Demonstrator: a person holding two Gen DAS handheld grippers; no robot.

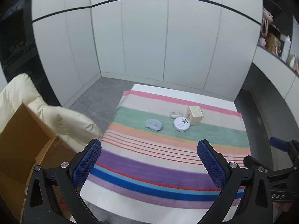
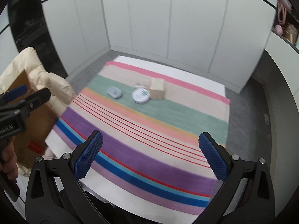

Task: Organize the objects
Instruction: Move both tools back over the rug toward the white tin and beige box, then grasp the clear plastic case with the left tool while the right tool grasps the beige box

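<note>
On the striped cloth (image 1: 168, 160) lie a grey oval case (image 1: 153, 124), a round white tin with a green logo (image 1: 181, 124), a small beige carton (image 1: 195, 115) and a small white item (image 1: 175, 114) behind the tin. The right wrist view shows the case (image 2: 114, 92), the tin (image 2: 141, 96) and the carton (image 2: 157, 88) too. My left gripper (image 1: 149, 165) is open and empty, well short of them above the cloth's near stripes. My right gripper (image 2: 150, 157) is open and empty, also above the near stripes.
An open cardboard box (image 1: 22, 145) stands at the left beside the table, against a cream cushion (image 1: 46, 102). White cabinet doors (image 1: 149, 46) stand behind the table. Shelves with items (image 1: 276, 41) are at the right. Grey floor (image 2: 246, 112) surrounds the table.
</note>
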